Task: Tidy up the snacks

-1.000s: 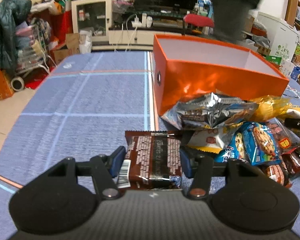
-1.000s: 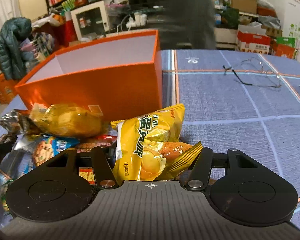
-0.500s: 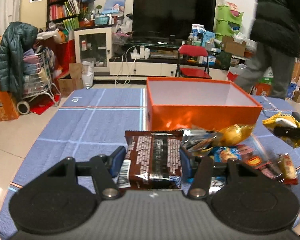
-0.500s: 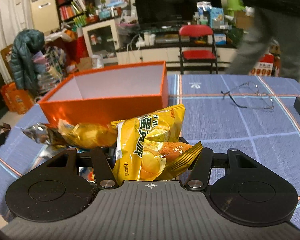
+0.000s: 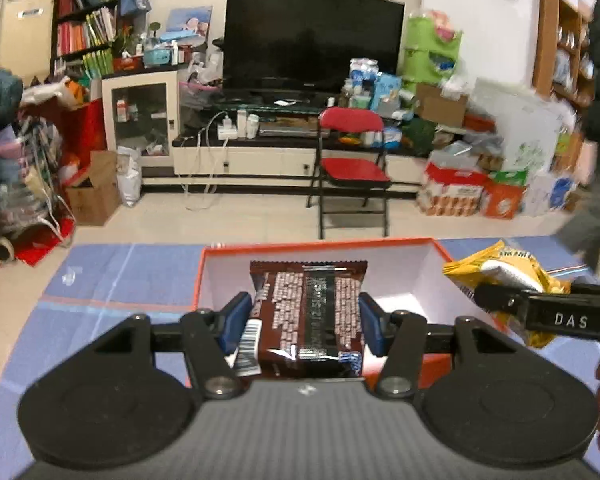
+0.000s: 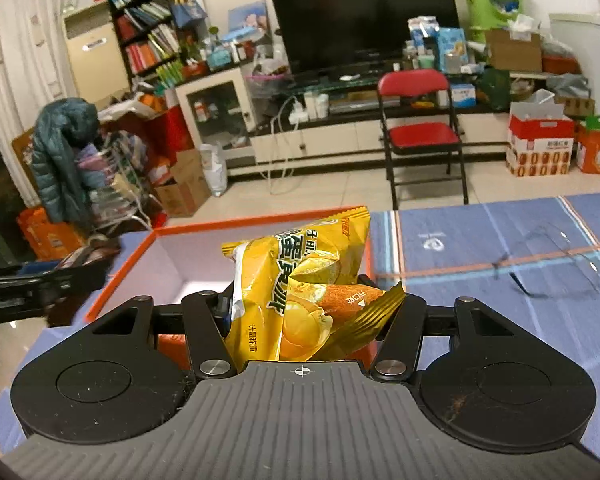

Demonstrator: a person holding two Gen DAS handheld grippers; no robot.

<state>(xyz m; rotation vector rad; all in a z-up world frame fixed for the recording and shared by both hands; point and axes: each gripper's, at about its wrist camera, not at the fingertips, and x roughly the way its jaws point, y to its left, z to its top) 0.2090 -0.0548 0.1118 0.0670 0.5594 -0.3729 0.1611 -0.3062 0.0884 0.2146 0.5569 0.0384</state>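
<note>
A brown packet (image 5: 308,312) is pinched in the left claw (image 5: 306,320) and a yellow bag (image 6: 304,292) in the right claw (image 6: 312,312), both held above the orange box (image 5: 400,276), apparently for dropping inside.

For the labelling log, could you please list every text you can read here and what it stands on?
"DAS": white letters on the right gripper, seen from the left wrist.
Yellow snack bag: Chinese characters, which I cannot transcribe reliably.
Brown snack packet in the left gripper: barcode and fine print, too small to read.

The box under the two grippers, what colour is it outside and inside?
The box is orange outside and white inside, clearest in the right wrist view.
</note>
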